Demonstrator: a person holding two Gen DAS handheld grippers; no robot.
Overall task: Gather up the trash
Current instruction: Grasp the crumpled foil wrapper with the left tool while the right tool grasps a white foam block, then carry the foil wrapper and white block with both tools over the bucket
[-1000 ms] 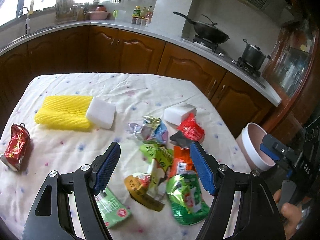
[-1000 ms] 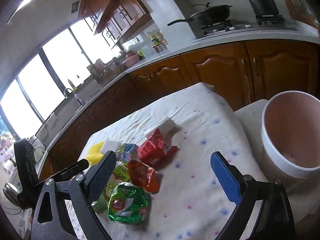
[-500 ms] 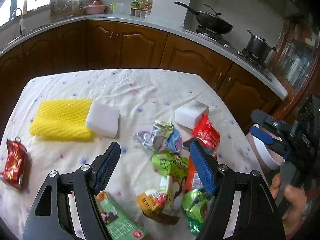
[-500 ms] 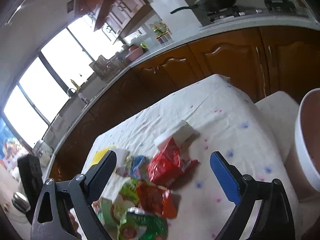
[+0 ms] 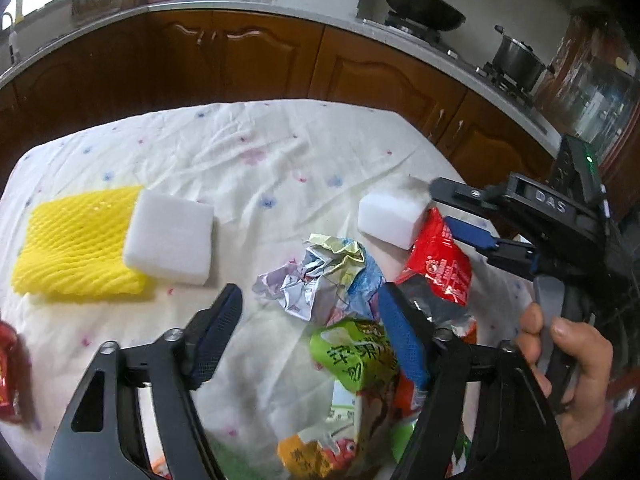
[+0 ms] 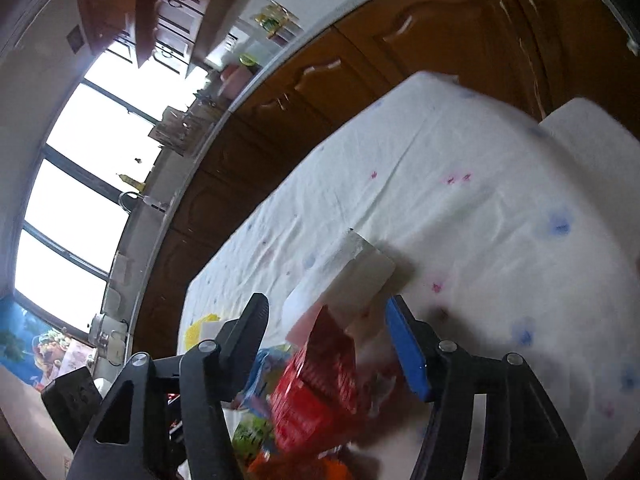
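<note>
Red wrapper (image 6: 316, 384): near the table's (image 5: 280, 148) right edge, against a white foam block (image 6: 352, 280), long axis running away from the camera. Right gripper (image 6: 326, 344): nearer, jaws straddling the wrapper, part-open, just closing, not yet pressing. Left gripper (image 5: 310, 332): jaws part-open over the crumpled wrapper (image 5: 320, 276), just narrowing.

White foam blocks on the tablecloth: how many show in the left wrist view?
2. One white foam block lies against the yellow foam net; the other white foam block sits by the red wrapper. The wrapper pile may hide others.
</note>
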